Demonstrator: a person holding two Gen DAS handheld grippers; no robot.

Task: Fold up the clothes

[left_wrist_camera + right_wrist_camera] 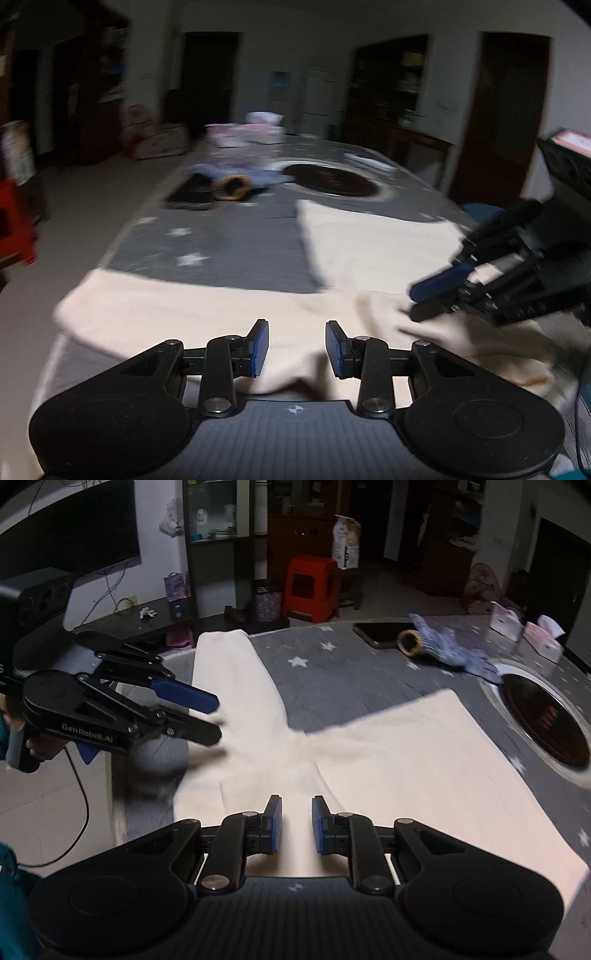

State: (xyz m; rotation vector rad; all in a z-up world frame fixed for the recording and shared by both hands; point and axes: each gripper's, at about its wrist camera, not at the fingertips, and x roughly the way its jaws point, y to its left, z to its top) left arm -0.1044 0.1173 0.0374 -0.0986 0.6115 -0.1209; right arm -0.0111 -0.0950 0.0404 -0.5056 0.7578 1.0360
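Cream trousers (388, 760) flat under both hovering tools, left (296, 349) and right (296, 825), parted, empty.

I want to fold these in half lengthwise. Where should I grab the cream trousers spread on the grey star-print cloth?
Probably pinch the cream trousers at a leg's far hem, coming over the cloth: the legs lie flat in a V, so one can swing onto the other.

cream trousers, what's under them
The cream trousers lie spread on a grey star-print cloth, which shows between the two legs. Whatever sits beneath the fabric itself is covered.
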